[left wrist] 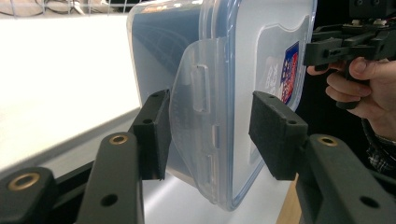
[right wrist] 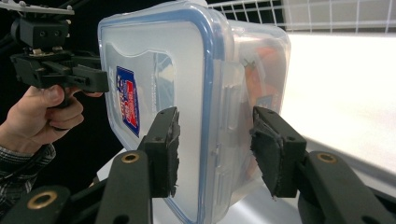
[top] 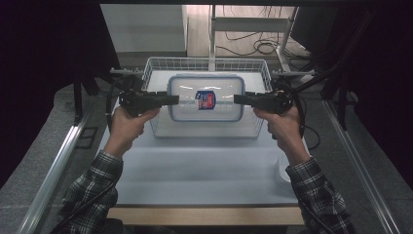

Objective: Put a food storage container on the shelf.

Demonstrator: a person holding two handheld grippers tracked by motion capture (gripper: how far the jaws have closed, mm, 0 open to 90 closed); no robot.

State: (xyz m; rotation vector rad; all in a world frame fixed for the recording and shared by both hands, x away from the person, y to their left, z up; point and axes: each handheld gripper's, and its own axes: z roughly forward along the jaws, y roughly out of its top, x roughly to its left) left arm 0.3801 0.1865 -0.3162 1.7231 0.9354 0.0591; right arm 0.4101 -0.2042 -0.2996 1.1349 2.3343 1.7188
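In the high view, a clear plastic container (top: 206,97) with a blue-rimmed lid and a red-and-blue label is held up over a white wire basket (top: 156,66), which stands on the white table (top: 204,170). The left tongs (top: 174,100) meet the container's left end and the right tongs (top: 238,99) its right end, each carried by a hand.

In the left gripper view, the left tongs (left wrist: 210,135) are clenched on the container (left wrist: 252,56), straddling its end by the side latch flap (left wrist: 198,112), with lid and base between the pads.

In the right gripper view, the right tongs (right wrist: 215,151) grasp the container (right wrist: 163,60) the same way at its opposite end, across the blue rim. The other hand (right wrist: 32,121) with its tongs is just beyond the container.
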